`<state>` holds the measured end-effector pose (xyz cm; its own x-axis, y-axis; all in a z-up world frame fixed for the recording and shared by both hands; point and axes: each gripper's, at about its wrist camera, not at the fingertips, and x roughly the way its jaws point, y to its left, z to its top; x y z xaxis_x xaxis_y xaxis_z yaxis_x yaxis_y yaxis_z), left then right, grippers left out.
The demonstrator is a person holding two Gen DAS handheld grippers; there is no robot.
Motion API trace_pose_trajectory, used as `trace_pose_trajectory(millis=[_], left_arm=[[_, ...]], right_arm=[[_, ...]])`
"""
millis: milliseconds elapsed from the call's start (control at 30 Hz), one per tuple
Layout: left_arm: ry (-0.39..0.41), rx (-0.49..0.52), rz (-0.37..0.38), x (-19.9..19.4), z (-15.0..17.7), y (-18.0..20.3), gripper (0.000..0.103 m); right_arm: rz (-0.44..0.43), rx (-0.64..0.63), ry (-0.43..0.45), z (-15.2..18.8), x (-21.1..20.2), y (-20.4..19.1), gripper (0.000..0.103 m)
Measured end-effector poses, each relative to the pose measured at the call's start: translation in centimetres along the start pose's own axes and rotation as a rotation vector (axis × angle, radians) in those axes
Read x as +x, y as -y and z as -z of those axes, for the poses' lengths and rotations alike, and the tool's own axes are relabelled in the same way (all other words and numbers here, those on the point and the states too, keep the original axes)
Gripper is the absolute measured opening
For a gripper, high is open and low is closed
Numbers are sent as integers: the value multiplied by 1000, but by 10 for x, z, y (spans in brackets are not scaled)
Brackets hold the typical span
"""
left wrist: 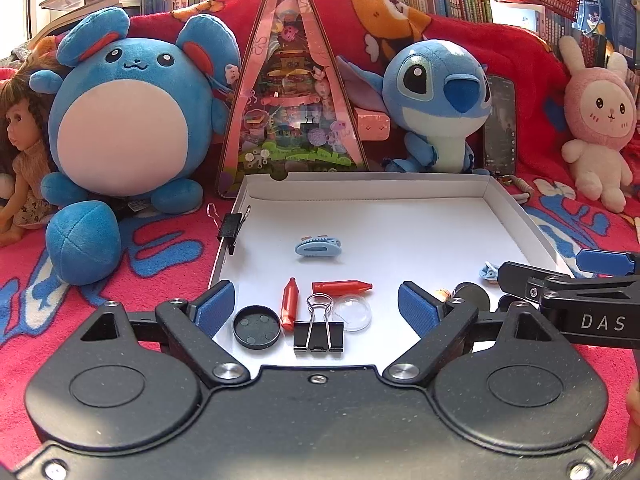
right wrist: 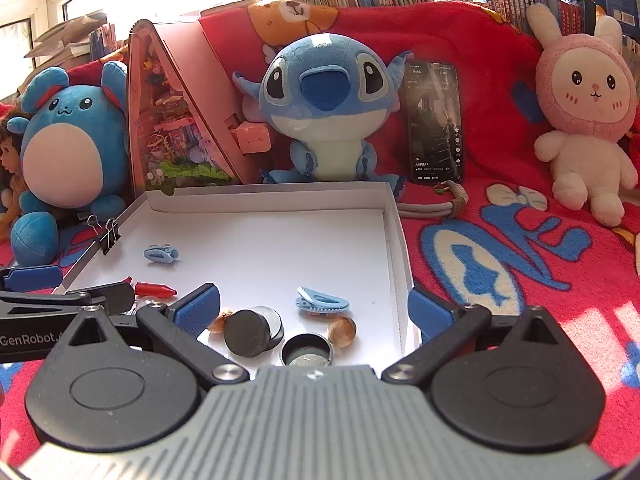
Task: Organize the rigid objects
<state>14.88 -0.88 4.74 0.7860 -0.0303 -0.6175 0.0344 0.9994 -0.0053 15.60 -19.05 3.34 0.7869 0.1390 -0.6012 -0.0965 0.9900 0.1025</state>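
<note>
Plainly spread and empty: left gripper over binder clip, two red crayons and black cap in white box. Right gripper likewise spread, empty, above blue hair clip and round magnets.

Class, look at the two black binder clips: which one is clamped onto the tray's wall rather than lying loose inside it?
The binder clip on the tray's left wall, near the round blue plush. The other binder clip lies flat on the tray floor beside the red crayons.
</note>
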Motion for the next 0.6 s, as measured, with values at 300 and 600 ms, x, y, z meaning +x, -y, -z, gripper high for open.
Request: trace_pose_trajectory(millis=[300,600], left_arm=[[49,-2,19,-31,11,-3,91],[57,25,30,-54,32,-2,92]], right_arm=[[3,-20,36,10,-22,0,103],[-2,-65,66,27,-46,-6,103]])
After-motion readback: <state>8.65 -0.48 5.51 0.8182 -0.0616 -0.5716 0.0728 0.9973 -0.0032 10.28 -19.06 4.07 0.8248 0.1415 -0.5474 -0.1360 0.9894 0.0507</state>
